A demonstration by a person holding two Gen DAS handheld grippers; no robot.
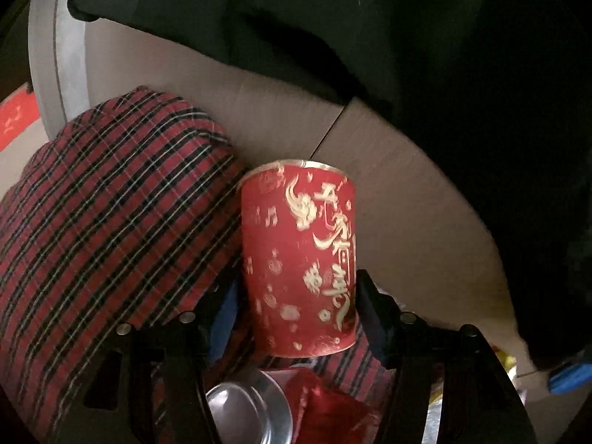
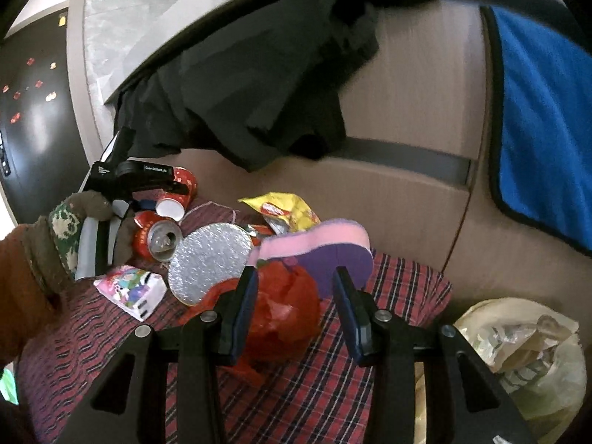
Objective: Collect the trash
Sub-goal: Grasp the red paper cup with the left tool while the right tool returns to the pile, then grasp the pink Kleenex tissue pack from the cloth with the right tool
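Left claw (image 1: 296,314): its two black fingers stand on either side of a red paper cup (image 1: 299,259) with gold lettering, close against the cup's sides near its base; whether the pads actually press it cannot be told from the left wrist view. The cup points away from the camera, its rim towards a brown cardboard wall (image 1: 407,203). Just beside the cup on the left bulges a red plaid cloth (image 1: 111,222); below the cup lies the end of a metal can (image 1: 248,407). A black cloth (image 1: 333,37) hangs over the top of the cardboard.

Right claw (image 2: 294,310): the fingers are spread, with a crumpled red plastic bag (image 2: 281,310) between them; the left finger (image 2: 240,318) stands against the bag, while the right finger (image 2: 351,318) is apart from it, so nothing is gripped. The bag lies on the plaid cloth (image 2: 296,388). Just behind it are a pink and purple sponge (image 2: 325,251) and a silver foil heart (image 2: 211,259); beyond these lies a yellow snack wrapper (image 2: 285,211).

To the left, an open red drink can (image 2: 159,240) lies on its side, with a small picture carton (image 2: 129,288) near it. A gloved hand (image 2: 74,236) holds the left claw (image 2: 177,188) over the red cup (image 2: 181,181). At lower right stands a pale plastic bag (image 2: 518,351) holding rubbish. A blue towel (image 2: 547,111) hangs over the cardboard at upper right.
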